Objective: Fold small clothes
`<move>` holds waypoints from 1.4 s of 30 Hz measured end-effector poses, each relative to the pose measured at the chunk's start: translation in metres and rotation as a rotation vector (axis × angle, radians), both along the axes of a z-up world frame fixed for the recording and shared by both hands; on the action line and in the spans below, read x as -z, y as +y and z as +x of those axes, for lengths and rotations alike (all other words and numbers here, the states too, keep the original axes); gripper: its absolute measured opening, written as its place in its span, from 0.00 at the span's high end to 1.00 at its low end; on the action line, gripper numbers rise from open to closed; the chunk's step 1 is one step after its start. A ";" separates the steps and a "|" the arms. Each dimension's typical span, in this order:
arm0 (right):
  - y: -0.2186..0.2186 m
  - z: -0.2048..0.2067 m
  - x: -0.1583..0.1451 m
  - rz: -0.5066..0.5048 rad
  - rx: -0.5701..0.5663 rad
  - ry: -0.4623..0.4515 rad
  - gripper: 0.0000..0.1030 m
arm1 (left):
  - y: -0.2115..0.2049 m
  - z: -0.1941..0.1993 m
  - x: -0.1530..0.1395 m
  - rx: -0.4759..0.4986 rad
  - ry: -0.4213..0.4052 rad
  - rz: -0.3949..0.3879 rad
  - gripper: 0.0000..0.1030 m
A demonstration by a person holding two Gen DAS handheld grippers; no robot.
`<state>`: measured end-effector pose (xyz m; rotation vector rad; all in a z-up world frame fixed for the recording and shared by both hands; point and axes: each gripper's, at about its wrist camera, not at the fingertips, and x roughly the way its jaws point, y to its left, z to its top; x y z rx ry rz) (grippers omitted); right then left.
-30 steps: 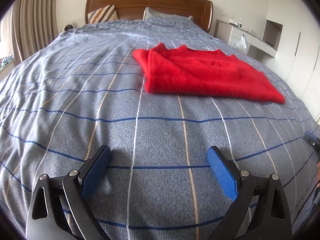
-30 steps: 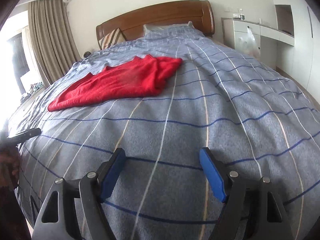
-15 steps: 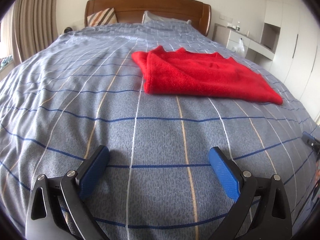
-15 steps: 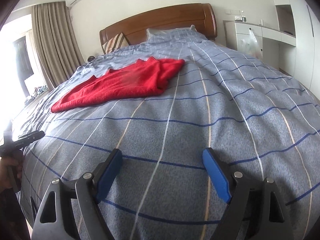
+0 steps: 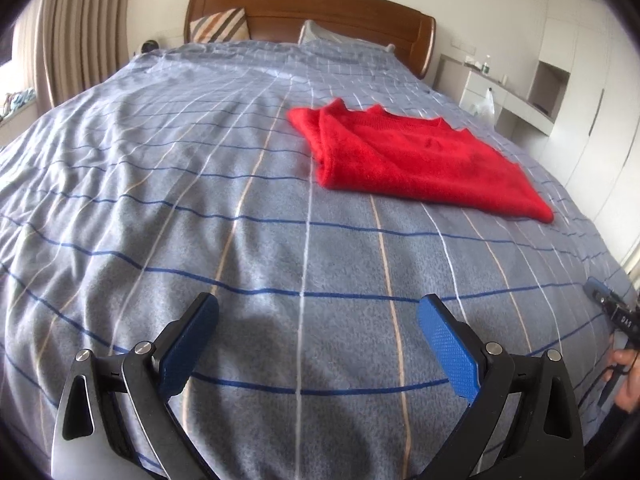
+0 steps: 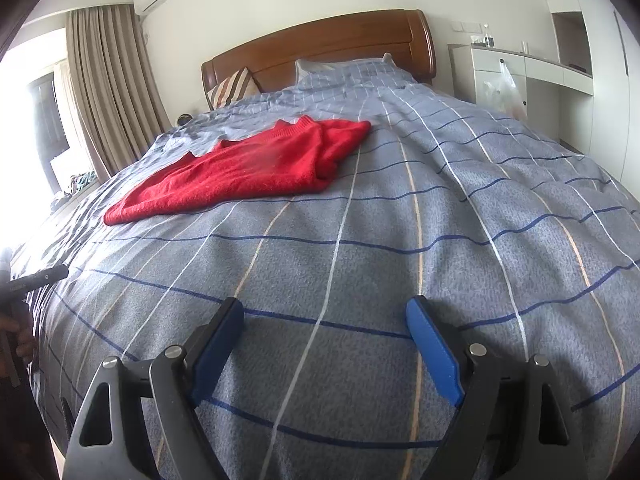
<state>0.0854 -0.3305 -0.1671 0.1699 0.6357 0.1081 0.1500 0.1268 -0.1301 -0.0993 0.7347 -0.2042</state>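
A red knitted sweater [image 5: 416, 160] lies folded flat on the blue checked bedspread [image 5: 200, 200], well ahead of both grippers. In the right wrist view the sweater [image 6: 256, 168] sits at the upper left. My left gripper [image 5: 318, 312] hovers over bare bedspread near the foot of the bed, jaws wide, nothing between the blue pads [image 5: 448, 344]. My right gripper [image 6: 324, 316] is likewise open and empty above the bedspread [image 6: 440, 220]. Each gripper's tip shows at the edge of the other's view, at right [image 5: 612, 312] and at left [image 6: 36, 280].
A wooden headboard [image 5: 312, 8] with a striped pillow [image 5: 218, 24] closes the far end. Curtains [image 6: 108, 88] and a window stand left of the bed. A white desk and cupboards [image 5: 520, 96] line the right wall. A hand [image 5: 628, 376] shows at the right edge.
The left wrist view has drifted, so the sweater sits further right and higher in it. The right wrist view has tilted up slightly. Both grippers stay open over the bedspread.
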 end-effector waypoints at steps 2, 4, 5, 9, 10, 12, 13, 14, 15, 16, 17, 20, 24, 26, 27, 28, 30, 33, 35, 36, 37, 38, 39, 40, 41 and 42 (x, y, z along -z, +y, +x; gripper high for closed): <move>0.000 0.000 0.001 -0.001 0.000 0.000 0.19 | 0.009 0.007 -0.002 -0.030 -0.014 0.010 0.03; 0.001 0.000 0.001 -0.004 0.001 -0.001 0.19 | 0.019 0.014 -0.002 -0.069 -0.016 0.013 0.03; 0.001 0.000 0.001 -0.006 0.002 -0.001 0.19 | 0.024 0.017 -0.001 -0.086 -0.016 0.006 0.03; 0.001 0.000 0.002 -0.008 0.002 -0.001 0.19 | 0.044 0.022 0.015 -0.135 0.001 -0.023 0.03; 0.001 0.000 0.002 -0.007 0.002 0.000 0.19 | 0.047 0.021 0.022 -0.127 0.004 -0.028 0.03; 0.002 0.002 0.001 -0.013 0.006 0.016 0.19 | 0.045 0.015 0.026 -0.109 -0.031 -0.013 0.02; 0.004 0.004 -0.001 -0.022 0.008 0.036 0.19 | 0.044 0.016 0.026 -0.104 -0.031 -0.005 0.01; 0.005 0.008 -0.004 -0.032 0.008 0.064 0.19 | 0.043 0.017 0.026 -0.101 -0.027 0.001 0.01; 0.005 0.013 -0.008 -0.033 0.007 0.099 0.19 | 0.044 0.017 0.026 -0.098 -0.031 -0.002 0.01; 0.004 0.018 -0.013 -0.008 0.004 0.118 0.19 | 0.044 0.016 0.027 -0.095 -0.038 -0.010 0.01; -0.001 0.025 -0.020 0.054 -0.008 0.127 0.19 | 0.045 0.015 0.027 -0.095 -0.043 -0.018 0.01; -0.017 0.058 -0.049 0.223 -0.014 0.119 0.19 | 0.045 0.016 0.027 -0.093 -0.046 -0.021 0.01; -0.031 0.124 -0.078 0.284 -0.007 0.113 0.19 | 0.046 0.015 0.028 -0.091 -0.054 -0.028 0.01; -0.036 0.161 -0.075 0.309 0.006 0.158 0.20 | 0.047 0.015 0.029 -0.091 -0.055 -0.029 0.01; -0.037 0.179 -0.070 0.317 0.018 0.190 0.20 | 0.047 0.016 0.029 -0.091 -0.056 -0.028 0.01; -0.037 0.193 -0.063 0.320 0.035 0.220 0.21 | 0.047 0.015 0.029 -0.090 -0.057 -0.029 0.01; -0.036 0.219 -0.044 0.347 0.063 0.288 0.22 | 0.047 0.015 0.029 -0.090 -0.057 -0.030 0.01; -0.025 0.240 -0.023 0.359 0.064 0.346 0.26 | 0.048 0.015 0.028 -0.090 -0.058 -0.031 0.01; -0.008 0.248 -0.020 0.305 0.005 0.353 0.36 | 0.048 0.015 0.029 -0.090 -0.057 -0.030 0.01; 0.002 0.252 -0.021 0.251 -0.008 0.376 0.62 | 0.048 0.015 0.029 -0.090 -0.057 -0.030 0.01; 0.007 0.253 -0.020 0.216 0.006 0.395 0.89 | 0.048 0.015 0.029 -0.090 -0.056 -0.030 0.01; 0.009 0.253 -0.024 0.206 0.017 0.399 0.88 | 0.048 0.015 0.029 -0.091 -0.056 -0.029 0.01; 0.012 0.253 -0.033 0.197 0.026 0.389 0.89 | 0.048 0.015 0.029 -0.091 -0.056 -0.028 0.01; 0.017 0.253 -0.044 0.187 0.024 0.375 0.89 | 0.047 0.015 0.028 -0.092 -0.054 -0.025 0.01; 0.026 0.254 -0.059 0.175 0.007 0.358 0.89 | 0.046 0.015 0.027 -0.093 -0.053 -0.020 0.01; 0.037 0.254 -0.073 0.173 -0.019 0.343 0.89 | 0.045 0.016 0.027 -0.094 -0.050 -0.016 0.01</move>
